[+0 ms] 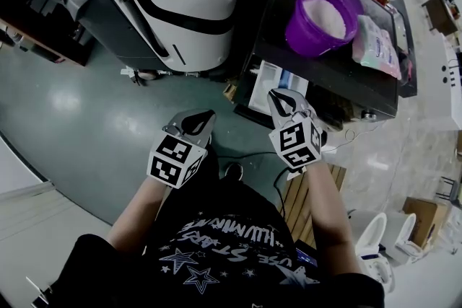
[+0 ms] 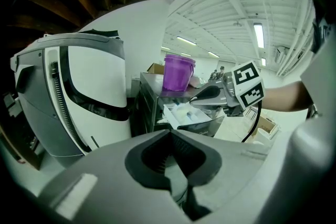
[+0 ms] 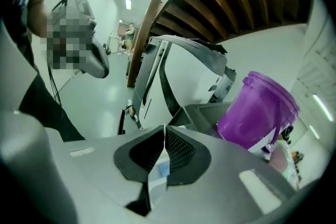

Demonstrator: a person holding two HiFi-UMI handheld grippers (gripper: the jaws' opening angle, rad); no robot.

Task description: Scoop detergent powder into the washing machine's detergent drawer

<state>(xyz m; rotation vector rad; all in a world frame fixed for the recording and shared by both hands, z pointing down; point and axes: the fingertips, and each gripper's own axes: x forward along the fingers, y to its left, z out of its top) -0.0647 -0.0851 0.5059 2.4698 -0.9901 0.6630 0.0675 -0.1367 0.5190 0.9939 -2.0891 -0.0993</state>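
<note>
Head view: pre-scoop, left gripper [image 1: 196,125] and right gripper [image 1: 285,103] clenched empty, next they'd need powder from the purple bucket [image 1: 299,31].

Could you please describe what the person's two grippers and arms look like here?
The left gripper and right gripper have grey, beak-shaped bodies with black inner pads. Each carries a white cube of black square markers. A black cable runs from the right one. The person wears a black short-sleeved T-shirt printed with white stars and lettering.
</note>
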